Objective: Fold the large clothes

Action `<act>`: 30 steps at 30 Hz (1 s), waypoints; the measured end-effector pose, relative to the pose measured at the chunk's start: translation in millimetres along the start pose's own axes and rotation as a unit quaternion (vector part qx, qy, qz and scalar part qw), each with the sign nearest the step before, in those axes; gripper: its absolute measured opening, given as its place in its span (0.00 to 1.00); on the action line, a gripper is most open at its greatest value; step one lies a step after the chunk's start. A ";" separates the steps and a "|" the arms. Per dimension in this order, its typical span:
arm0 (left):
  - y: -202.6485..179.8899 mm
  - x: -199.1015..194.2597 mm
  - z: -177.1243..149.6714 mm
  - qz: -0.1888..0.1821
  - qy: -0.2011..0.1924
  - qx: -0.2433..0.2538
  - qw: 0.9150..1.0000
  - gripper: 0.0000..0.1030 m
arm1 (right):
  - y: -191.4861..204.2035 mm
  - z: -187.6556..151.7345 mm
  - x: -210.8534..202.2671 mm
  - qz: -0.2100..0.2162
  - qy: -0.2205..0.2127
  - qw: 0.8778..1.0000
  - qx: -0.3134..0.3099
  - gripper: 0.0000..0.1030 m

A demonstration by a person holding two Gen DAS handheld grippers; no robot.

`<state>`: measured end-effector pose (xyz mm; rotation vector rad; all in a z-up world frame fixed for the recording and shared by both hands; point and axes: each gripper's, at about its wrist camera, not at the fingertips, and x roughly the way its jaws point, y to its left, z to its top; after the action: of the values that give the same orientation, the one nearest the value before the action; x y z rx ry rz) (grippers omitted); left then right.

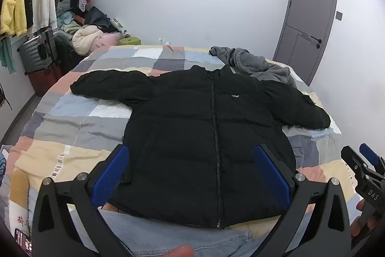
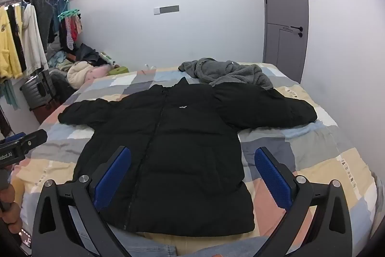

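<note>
A black puffer jacket (image 1: 211, 136) lies flat, front side up and zipped, across the centre of both views, on a bed with a checked quilt (image 1: 72, 127). Both sleeves are spread outward — one toward the left of the frame, one toward the right. The collar points to the far wall.

The left gripper (image 1: 192, 175) occupies the lower centre of its view; its jaws stand fully apart and hold nothing, with the jacket hem visible between the blue pads. The right gripper (image 2: 192, 175) is likewise wide open and empty, above the jacket's lower right part.

A crumpled grey fleece garment (image 2: 228, 72) lies beyond the collar, upper centre. A grey door (image 2: 285, 9) stands at upper right.
</note>
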<state>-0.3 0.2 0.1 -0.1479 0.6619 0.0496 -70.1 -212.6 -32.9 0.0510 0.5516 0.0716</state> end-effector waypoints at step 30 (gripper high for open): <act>-12.6 -1.3 -6.8 0.011 0.008 0.013 1.000 1.00 | -18.1 -17.9 3.0 -0.002 0.016 1.000 0.013 1.00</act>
<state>-4.3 -13.3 -2.9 -0.1154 0.6801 0.0601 -76.0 -229.8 -51.0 0.0751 0.5840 0.0620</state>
